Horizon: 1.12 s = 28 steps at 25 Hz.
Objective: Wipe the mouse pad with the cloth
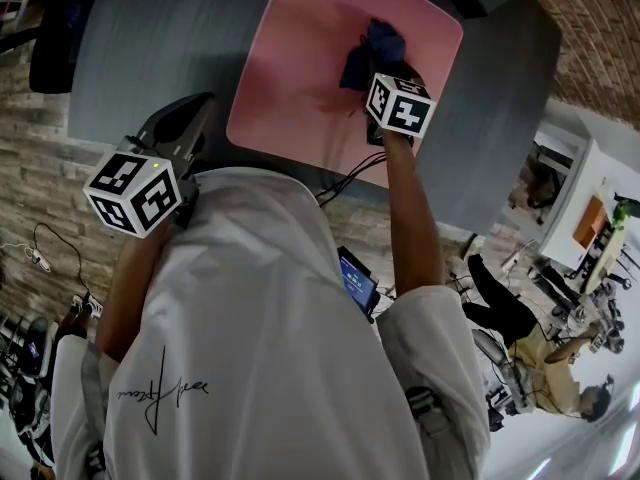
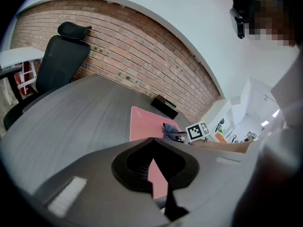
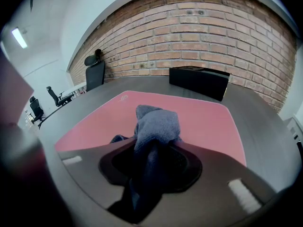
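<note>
A pink mouse pad [image 1: 300, 58] lies on the grey table [image 1: 150, 38]. My right gripper [image 1: 378, 68] is over the pad's right part, shut on a bunched blue cloth [image 1: 372, 50] that hangs down onto the pad. In the right gripper view the cloth [image 3: 156, 124] bulges out between the closed jaws of the right gripper [image 3: 154, 148], above the pad [image 3: 203, 122]. My left gripper [image 1: 195, 103] is held back, left of the pad at the table's near edge. In its own view the left gripper [image 2: 152, 141] is shut and holds nothing, with the pad [image 2: 142, 124] and cloth [image 2: 169, 129] beyond it.
A black box [image 3: 199, 82] stands on the table just past the pad's far edge. A black office chair [image 2: 59, 60] stands at the table's far side by the brick wall. Cables [image 1: 350, 173] hang off the near edge. A person [image 1: 540, 353] sits at lower right.
</note>
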Each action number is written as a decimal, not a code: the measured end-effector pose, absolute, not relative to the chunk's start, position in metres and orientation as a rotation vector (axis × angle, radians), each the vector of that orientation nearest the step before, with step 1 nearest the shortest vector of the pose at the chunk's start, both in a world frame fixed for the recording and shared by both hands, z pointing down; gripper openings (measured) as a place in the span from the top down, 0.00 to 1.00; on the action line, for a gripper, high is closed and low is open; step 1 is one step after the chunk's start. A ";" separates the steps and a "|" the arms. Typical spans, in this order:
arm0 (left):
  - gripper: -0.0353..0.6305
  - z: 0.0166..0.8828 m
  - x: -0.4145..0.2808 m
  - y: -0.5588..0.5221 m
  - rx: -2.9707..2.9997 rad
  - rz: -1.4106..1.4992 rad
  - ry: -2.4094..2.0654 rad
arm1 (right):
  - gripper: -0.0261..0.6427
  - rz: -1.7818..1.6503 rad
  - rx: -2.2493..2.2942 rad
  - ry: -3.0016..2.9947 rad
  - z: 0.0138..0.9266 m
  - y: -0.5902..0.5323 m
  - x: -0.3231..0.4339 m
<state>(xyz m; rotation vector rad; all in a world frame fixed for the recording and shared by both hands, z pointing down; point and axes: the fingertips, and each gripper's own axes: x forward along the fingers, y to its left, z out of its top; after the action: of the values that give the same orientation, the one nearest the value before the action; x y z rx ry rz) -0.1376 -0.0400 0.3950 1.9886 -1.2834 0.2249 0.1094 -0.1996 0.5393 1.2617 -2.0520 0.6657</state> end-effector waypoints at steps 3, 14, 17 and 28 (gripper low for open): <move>0.93 0.396 -0.135 -0.041 1.990 0.227 -1.279 | 0.79 0.673 1.276 -2.043 0.540 -0.200 0.120; 0.93 0.395 -0.128 -0.042 2.008 0.238 -1.261 | 0.78 0.699 1.341 -2.012 0.540 -0.197 0.151; 0.93 0.395 -0.126 -0.043 2.012 0.239 -1.258 | 0.78 0.707 1.363 -1.998 0.540 -0.196 0.162; 0.93 0.395 -0.115 -0.047 2.036 0.235 -1.231 | 0.78 0.775 1.489 -1.917 0.543 -0.197 0.219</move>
<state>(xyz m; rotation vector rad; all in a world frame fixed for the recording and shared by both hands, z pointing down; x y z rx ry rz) -0.1147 -0.0467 0.3952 2.0363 -1.2307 0.2352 0.2191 -0.1971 0.5427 1.4889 -1.9174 0.7746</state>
